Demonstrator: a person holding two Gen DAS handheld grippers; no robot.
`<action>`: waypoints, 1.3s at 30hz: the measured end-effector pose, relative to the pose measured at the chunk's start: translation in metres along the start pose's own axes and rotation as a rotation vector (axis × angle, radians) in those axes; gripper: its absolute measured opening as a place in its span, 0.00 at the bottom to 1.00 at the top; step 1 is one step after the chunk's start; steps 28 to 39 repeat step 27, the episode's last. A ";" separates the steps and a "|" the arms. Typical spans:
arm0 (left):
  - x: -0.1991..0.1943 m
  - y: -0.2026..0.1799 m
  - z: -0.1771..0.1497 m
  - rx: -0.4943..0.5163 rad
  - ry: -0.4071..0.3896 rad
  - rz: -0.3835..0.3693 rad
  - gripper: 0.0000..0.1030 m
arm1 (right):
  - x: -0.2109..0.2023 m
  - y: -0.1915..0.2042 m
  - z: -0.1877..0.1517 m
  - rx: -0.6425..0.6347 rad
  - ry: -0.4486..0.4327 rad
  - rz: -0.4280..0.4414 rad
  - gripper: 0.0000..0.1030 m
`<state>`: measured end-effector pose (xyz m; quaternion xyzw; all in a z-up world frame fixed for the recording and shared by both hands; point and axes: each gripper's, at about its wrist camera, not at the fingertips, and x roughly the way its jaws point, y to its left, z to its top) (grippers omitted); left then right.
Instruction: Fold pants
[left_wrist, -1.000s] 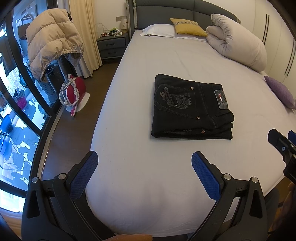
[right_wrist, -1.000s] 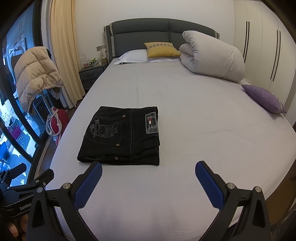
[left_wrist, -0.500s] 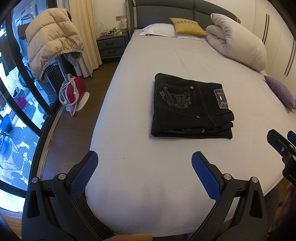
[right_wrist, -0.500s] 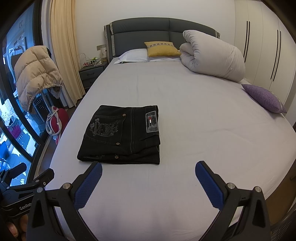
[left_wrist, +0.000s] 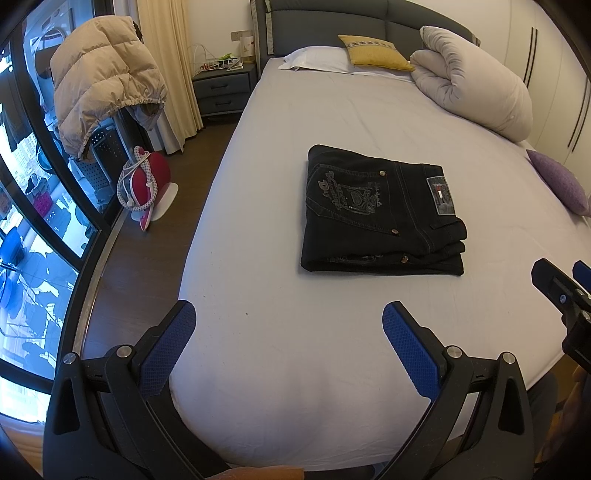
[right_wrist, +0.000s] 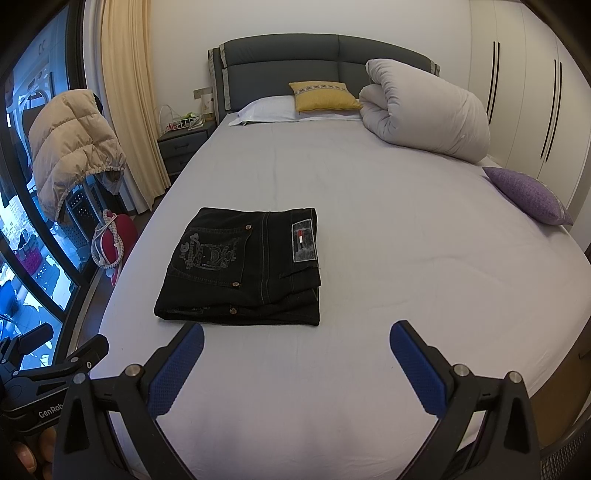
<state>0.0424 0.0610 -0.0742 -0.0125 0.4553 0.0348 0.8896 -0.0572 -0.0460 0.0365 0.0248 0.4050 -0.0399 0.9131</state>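
Observation:
The black denim pants (left_wrist: 380, 214) lie folded into a compact rectangle on the grey bed sheet (left_wrist: 295, 350), pocket embroidery and label facing up. They also show in the right wrist view (right_wrist: 247, 266). My left gripper (left_wrist: 290, 325) is open and empty, held back near the foot of the bed, apart from the pants. My right gripper (right_wrist: 295, 349) is open and empty, just short of the pants' near edge. The right gripper's side shows in the left wrist view (left_wrist: 561, 295), and the left gripper's side shows in the right wrist view (right_wrist: 51, 365).
A rolled white duvet (right_wrist: 424, 114), a yellow cushion (right_wrist: 323, 96), a white pillow (right_wrist: 266, 109) and a purple cushion (right_wrist: 528, 194) lie on the bed. Left of the bed are a nightstand (left_wrist: 221, 88), a beige jacket (left_wrist: 103, 92), a red bag (left_wrist: 147, 181) and glass windows.

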 end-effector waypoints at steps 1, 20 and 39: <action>0.000 0.000 0.001 0.000 0.001 0.000 1.00 | 0.000 0.000 0.001 0.000 0.000 0.000 1.00; 0.004 -0.001 -0.001 0.007 0.010 -0.008 1.00 | 0.002 -0.002 -0.004 -0.004 0.008 0.003 1.00; 0.004 -0.002 0.001 0.024 -0.007 0.000 1.00 | 0.003 -0.004 -0.005 -0.003 0.011 0.004 1.00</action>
